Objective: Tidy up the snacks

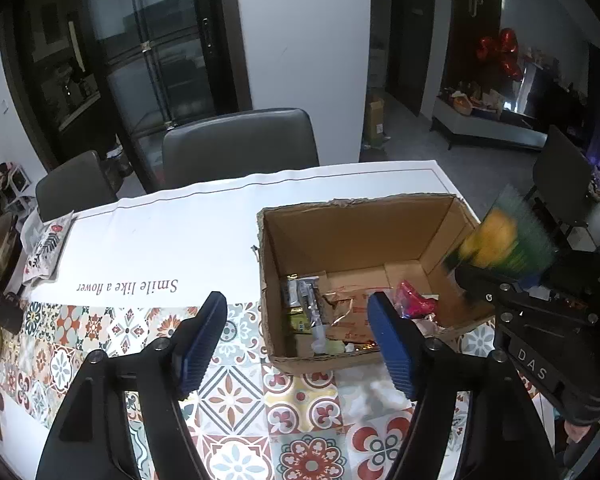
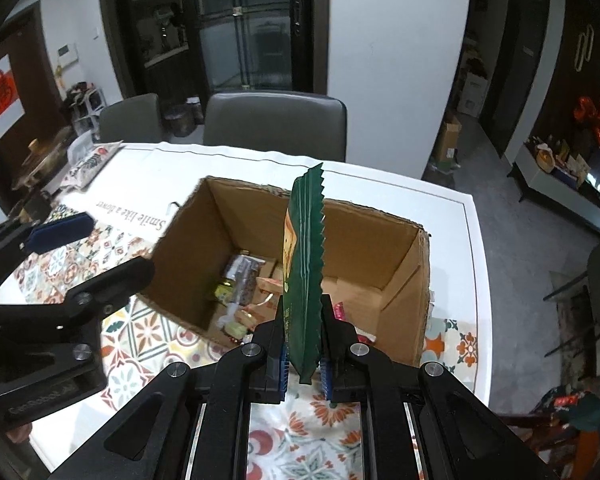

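Now | right tongs [image 2: 304,364] pinch green packet [image 2: 305,280], blurred from left | left tongs [image 1: 300,340] wide, empty

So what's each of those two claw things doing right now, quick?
Left gripper: open, holding nothing.
Right gripper: closed on a green snack packet, held upright near the cardboard box.

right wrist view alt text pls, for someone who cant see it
The right hand-held gripper is shut on an upright green snack packet, held over an open cardboard box with snacks inside. The box sits on a patterned tablecloth; the left hand-held gripper is open beside it.
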A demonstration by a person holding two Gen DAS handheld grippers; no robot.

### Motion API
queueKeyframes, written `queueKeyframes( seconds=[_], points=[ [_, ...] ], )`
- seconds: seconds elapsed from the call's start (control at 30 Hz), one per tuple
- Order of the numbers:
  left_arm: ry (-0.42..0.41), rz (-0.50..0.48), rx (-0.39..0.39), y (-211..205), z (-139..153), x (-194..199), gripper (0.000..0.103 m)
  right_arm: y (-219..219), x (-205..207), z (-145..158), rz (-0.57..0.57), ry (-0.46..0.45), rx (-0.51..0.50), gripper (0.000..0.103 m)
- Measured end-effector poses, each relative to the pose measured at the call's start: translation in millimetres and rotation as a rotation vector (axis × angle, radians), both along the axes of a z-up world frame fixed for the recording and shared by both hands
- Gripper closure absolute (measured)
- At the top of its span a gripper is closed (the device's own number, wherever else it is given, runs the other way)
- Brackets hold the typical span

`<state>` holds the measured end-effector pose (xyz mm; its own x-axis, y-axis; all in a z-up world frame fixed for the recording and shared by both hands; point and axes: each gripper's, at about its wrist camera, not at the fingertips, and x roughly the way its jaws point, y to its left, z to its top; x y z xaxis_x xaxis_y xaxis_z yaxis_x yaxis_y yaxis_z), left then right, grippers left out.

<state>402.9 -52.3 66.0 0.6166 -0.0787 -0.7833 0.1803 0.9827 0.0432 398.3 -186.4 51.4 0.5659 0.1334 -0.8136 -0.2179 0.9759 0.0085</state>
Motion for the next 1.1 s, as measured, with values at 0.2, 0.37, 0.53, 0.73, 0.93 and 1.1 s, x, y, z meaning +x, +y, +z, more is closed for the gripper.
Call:
queueKeyframes(
  seconds=[0.2, 0.37, 0.53, 0.73, 0.93, 1.1],
  points=[
    [-0.008, 0.006, 0.007, 0.5, -1.7, -5.2, 0.029, -5.3, -1.7, -2.4, -0.039, -0.022, -0.033, 0.050],
    [-0.053, 0.012, 0.002, 2.8, 2.6, -20.9, 0.026, -12.8, -17.0, -2.1, -0.065, -0.043, -0.005, 0.045],
    [-0.141, 0.029, 0.015, 5.3, 11.0, -51.2, 0.019, -22.4, -39.8, -0.2, -0.113, -0.091, 0.023, 0.036],
    [-0.255, 0.045, 0.010, 9.0, 19.3, -97.1, 0.007, -29.4, -82.3, 5.1, -0.174, -0.151, 0.088, 0.026],
    [-0.333, 0.063, 0.003, 16.9, 23.6, -142.6, 0.000, -26.6, -131.5, 12.9, -0.189, -0.236, 0.089, 0.020],
    [-0.382, 0.066, 0.014, 20.6, 20.6, -180.3, 0.000, -20.7, -171.6, 12.9, -0.171, -0.293, 0.044, 0.019]
  ],
)
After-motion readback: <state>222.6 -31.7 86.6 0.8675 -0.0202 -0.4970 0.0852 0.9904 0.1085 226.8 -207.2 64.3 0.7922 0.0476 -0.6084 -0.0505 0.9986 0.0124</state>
